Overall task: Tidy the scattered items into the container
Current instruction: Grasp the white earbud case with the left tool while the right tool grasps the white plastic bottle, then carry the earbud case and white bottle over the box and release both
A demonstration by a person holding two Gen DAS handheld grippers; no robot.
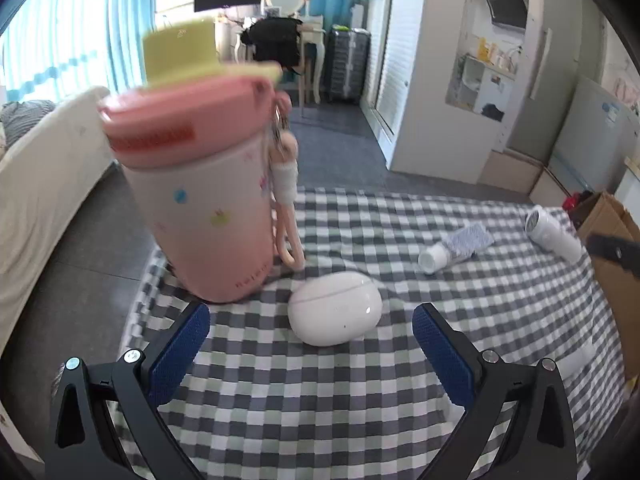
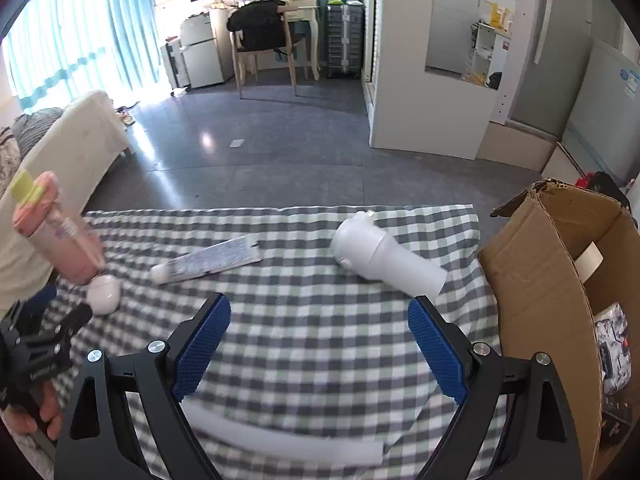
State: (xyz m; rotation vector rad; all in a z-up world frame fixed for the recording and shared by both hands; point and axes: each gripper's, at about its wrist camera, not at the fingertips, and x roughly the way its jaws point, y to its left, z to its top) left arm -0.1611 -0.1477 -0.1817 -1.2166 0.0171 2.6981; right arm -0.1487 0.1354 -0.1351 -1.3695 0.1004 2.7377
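Observation:
A white oval case (image 1: 335, 308) lies on the checked tablecloth (image 1: 320, 400) just ahead of my open, empty left gripper (image 1: 311, 326). A pink bottle (image 1: 200, 196) with a yellow cap and a hanging charm stands tilted at the cloth's left edge; it also shows in the right wrist view (image 2: 60, 236). A squeezed tube (image 2: 208, 262) and a white cylinder device (image 2: 384, 254) lie further along. My right gripper (image 2: 319, 326) is open and empty, short of the white cylinder. A cardboard box (image 2: 552, 280) stands at the right.
A flat white strip (image 2: 280, 438) lies on the cloth under my right gripper. The box holds a patterned packet (image 2: 612, 344). A white sofa (image 2: 72, 140) stands to the left of the table. Grey floor, a chair and a desk lie beyond.

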